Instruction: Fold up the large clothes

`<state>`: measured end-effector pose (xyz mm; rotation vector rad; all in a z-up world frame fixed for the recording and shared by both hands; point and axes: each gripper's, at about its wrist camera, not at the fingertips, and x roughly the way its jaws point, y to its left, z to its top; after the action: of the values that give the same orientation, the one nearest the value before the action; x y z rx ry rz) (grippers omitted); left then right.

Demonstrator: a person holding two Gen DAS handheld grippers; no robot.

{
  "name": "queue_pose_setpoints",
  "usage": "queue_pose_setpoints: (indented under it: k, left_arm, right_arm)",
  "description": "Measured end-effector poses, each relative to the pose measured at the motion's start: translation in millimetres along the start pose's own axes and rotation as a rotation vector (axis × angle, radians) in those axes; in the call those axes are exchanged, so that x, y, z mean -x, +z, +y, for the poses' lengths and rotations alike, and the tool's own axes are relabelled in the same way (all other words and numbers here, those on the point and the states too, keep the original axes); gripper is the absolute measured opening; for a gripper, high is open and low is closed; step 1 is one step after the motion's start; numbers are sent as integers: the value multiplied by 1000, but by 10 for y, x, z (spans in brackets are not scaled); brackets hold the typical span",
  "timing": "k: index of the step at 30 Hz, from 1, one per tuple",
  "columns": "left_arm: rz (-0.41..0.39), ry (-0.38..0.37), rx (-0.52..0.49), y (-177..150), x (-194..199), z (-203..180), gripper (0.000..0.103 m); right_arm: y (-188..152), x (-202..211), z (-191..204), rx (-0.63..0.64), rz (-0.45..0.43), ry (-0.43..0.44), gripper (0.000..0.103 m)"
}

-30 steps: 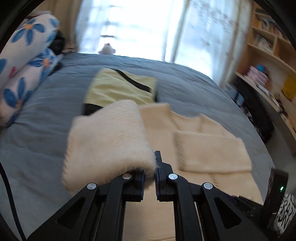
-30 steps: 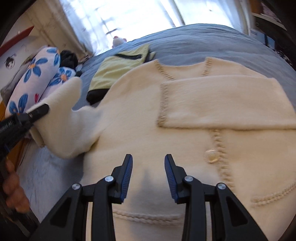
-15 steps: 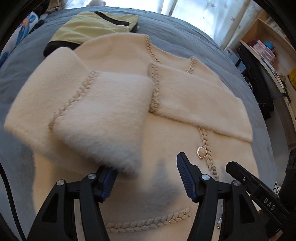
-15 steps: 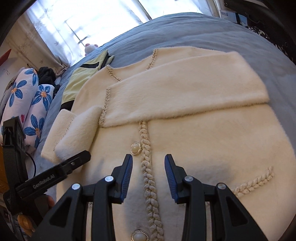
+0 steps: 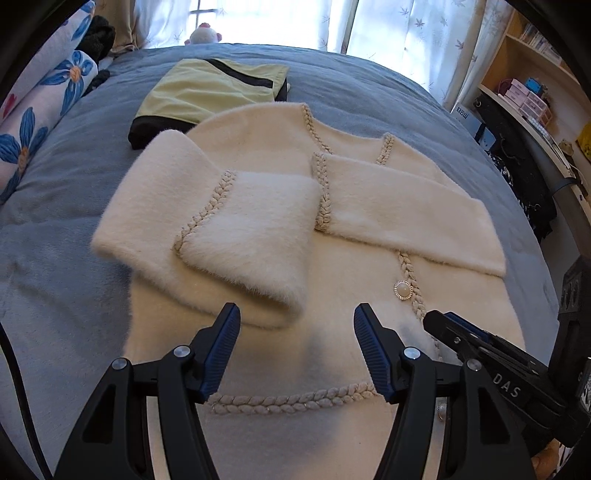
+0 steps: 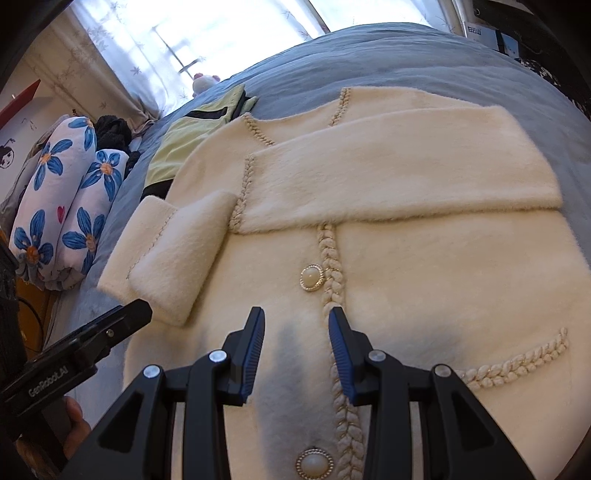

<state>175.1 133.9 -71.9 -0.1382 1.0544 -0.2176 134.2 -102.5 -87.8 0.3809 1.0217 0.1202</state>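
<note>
— Both sets of jaws stand apart with nothing between them: the left gripper [image 5: 296, 325] is spread wide, the right gripper [image 6: 296, 328] somewhat narrower.

— And where is the cream cardigan [image 5: 332, 325]?

— Flat on the grey-blue bedspread [image 5: 66, 184], front up, directly under both grippers. Its left sleeve [image 5: 236, 240] is folded across the chest with the cuff doubled back, and its right sleeve [image 5: 406, 218] lies across the chest from the other side; their braided cuffs touch near the cardigan's middle.

— What else sits on the cardigan's front?

— A braided placket runs down its centre with a pearl button [image 6: 311, 277] just beside it, and another pearl button lower down. The right gripper hovers over that placket.

— Anything near the cardigan?

— A folded yellow-green garment [image 5: 210, 92] with black trim lies just beyond its collar, touching or nearly so. Flowered pillows [image 6: 62, 206] are well off to the cardigan's left, and a small plush toy [image 5: 203, 35] sits beyond it by the window.
</note>
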Motion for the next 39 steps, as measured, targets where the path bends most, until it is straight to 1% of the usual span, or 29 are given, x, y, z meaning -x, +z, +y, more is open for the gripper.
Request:
queue_pose_setpoints:
  k: [5, 8, 13, 15, 20, 24, 25, 27, 28, 29, 30, 33, 34, 35, 37, 39]
  left_arm:
    - [-21, 24, 18, -73, 161, 96, 63]
    - [-35, 54, 31, -134, 250, 216, 63]
    - [-50, 85, 92, -247, 363, 530, 63]
    - [-44, 92, 124, -291, 371, 666, 63]
    - [-24, 105, 198, -382, 337, 975, 63]
    - [-23, 105, 224, -422, 308, 1106, 63]
    - [-24, 104, 229, -429, 303, 1129, 63]
    - [-26, 103, 235, -449, 297, 1162, 63]
    - [-25, 103, 238, -455, 290, 1178, 63]
    - [-24, 103, 241, -461, 282, 1188, 63]
    - [-23, 102, 242, -461, 281, 1188, 63]
    - [-24, 101, 245, -459, 285, 1196, 63]
    - [-25, 101, 243, -461, 289, 1190, 63]
    - [-26, 102, 240, -462, 294, 1179, 63]
    - [-29, 108, 230, -467, 304, 1150, 63]
    - [-34, 115, 218, -466, 307, 1123, 63]
  right_arm:
    - [-34, 15, 138, 46, -3, -5, 36]
    - [-41, 0, 275, 99, 1, 4, 36]
    - [19, -108, 651, 250, 4, 1, 36]
    - [51, -186, 818, 314, 5, -11, 38]
    - [81, -410, 1219, 456, 21, -24, 38]
    - [27, -635, 1516, 561, 67, -45, 38]
    - [9, -690, 1566, 585, 79, -57, 38]
    - [-27, -811, 1657, 637, 71, -135, 39]
    - [-39, -877, 1685, 664, 59, -193, 39]
    - [-40, -933, 1700, 684, 50, -232, 39]
    - [-27, -969, 1705, 693, 48, -239, 38]
    - [80, -917, 1714, 700, 17, -220, 9]
    - [156, -827, 1737, 705, -11, -212, 8]
    - [250, -707, 1734, 689, -44, -183, 8]
    - [479, -385, 1660, 621, -125, -102, 7]
    - [689, -72, 1487, 535, -198, -31, 8]
